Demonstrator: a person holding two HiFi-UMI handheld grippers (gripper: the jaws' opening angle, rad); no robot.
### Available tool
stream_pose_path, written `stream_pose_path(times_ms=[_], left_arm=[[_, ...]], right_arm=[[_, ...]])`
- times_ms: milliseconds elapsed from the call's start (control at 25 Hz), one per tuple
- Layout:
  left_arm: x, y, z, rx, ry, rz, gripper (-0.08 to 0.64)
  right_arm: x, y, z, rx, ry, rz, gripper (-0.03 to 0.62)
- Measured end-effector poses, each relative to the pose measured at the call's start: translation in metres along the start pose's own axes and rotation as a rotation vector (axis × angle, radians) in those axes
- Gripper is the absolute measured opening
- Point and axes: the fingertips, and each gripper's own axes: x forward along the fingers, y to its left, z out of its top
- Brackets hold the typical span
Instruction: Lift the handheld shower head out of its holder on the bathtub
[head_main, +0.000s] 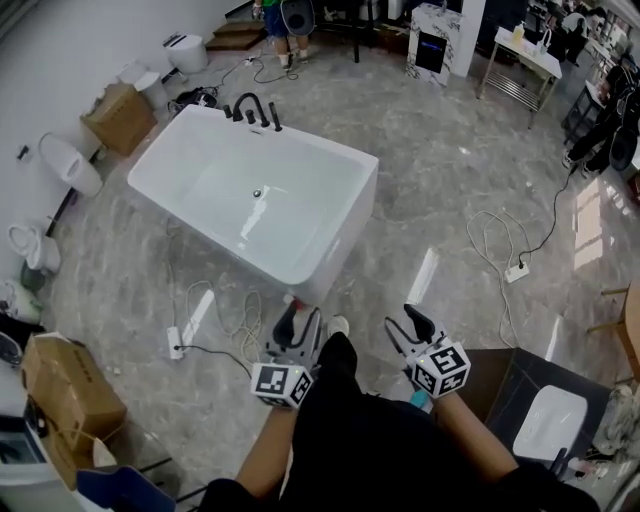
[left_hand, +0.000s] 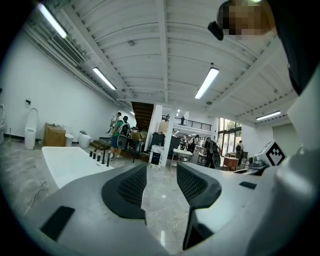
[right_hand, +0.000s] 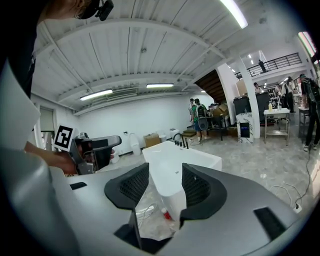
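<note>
A white freestanding bathtub (head_main: 255, 190) stands on the marble floor ahead of me. At its far end is a set of black tap fittings (head_main: 252, 108); I cannot make out which of them is the handheld shower head. Both grippers are held low, well short of the tub's near corner. My left gripper (head_main: 297, 315) is open and empty, and its own view shows the tub (left_hand: 70, 165) and fittings (left_hand: 102, 158) off to the left of its gripper (left_hand: 161, 172). My right gripper (head_main: 402, 322) is also open and empty, with the tub (right_hand: 175, 165) seen between its fingers.
A small red-capped bottle (head_main: 290, 298) lies on the floor by the tub's near corner. Cables and power strips (head_main: 176, 343) (head_main: 517, 271) trail across the floor. Toilets (head_main: 70, 163) and cardboard boxes (head_main: 120, 117) line the left wall. A white basin (head_main: 548, 420) sits at bottom right.
</note>
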Motion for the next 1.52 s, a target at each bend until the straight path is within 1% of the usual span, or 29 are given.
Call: stream_pose_path(times_ms=[240, 480, 640, 800, 1160, 1320, 1520], left_arm=[[0.067, 0.047, 0.008, -0.012, 0.014, 0.008, 0.177], [0.127, 0.096, 0.027, -0.039, 0.028, -0.005, 0.184], [0.158, 0.127, 0.046, -0.047, 0.019, -0.012, 0.184], [0.187, 0.149, 0.054, -0.059, 0.015, -0.022, 0.184], [0.229, 0.169, 0.061, -0.062, 0.024, -0.102, 0.184], [0.238, 0.185, 0.067, -0.06, 0.007, -0.106, 0.184], [0.237, 0.203, 0.064, -0.083, 0.006, -0.093, 0.184]], right_arm=[[0.068, -0.038, 0.03, -0.006, 0.023, -0.015, 0.176], [0.127, -0.07, 0.069, -0.001, 0.048, -0.071, 0.176], [0.165, -0.076, 0.091, -0.005, 0.063, -0.065, 0.176], [0.198, -0.078, 0.106, -0.003, 0.078, -0.039, 0.176], [0.241, -0.086, 0.127, -0.004, 0.068, -0.063, 0.176], [0.264, -0.088, 0.135, 0.004, 0.064, -0.067, 0.176], [0.287, -0.082, 0.144, -0.004, 0.064, -0.051, 0.176]])
